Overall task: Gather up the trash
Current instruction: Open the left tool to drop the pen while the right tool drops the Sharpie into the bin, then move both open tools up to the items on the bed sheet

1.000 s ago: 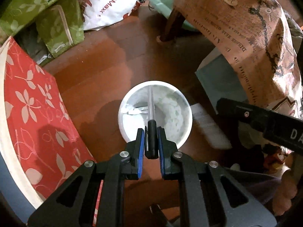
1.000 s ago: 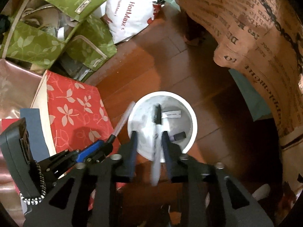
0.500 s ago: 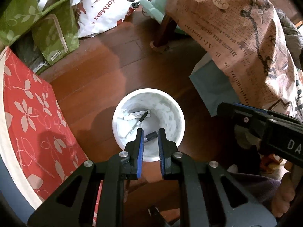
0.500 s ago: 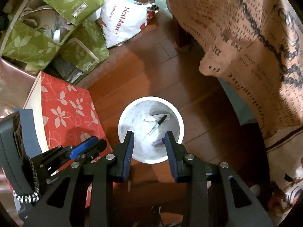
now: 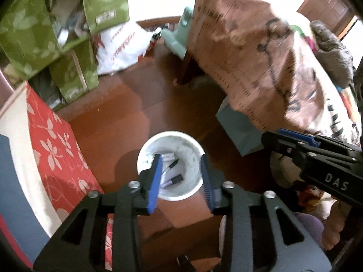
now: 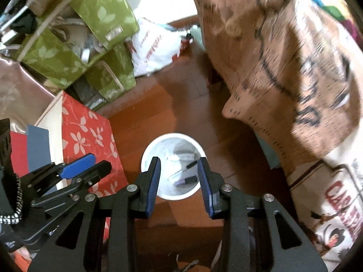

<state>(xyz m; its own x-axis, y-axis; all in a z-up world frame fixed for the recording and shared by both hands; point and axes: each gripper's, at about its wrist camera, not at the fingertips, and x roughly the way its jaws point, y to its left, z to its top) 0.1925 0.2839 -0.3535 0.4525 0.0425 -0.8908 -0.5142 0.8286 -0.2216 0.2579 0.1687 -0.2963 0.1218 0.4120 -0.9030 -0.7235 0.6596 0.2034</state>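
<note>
Deposit step apparently complete: left gripper [image 5: 181, 176] and right gripper [image 6: 179, 179], both wide open and empty, hover above the white bin [image 5: 145, 156] holding pens [image 5: 170, 165]; next, seek further trash.

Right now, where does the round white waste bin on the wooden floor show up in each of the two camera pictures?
Left wrist view: the round white waste bin sits low in the centre, seen between the open left gripper fingers.
Right wrist view: the bin is again low centre, between the open right gripper fingers.
Shared landmark: the red flowered box lies left of the bin.
</note>
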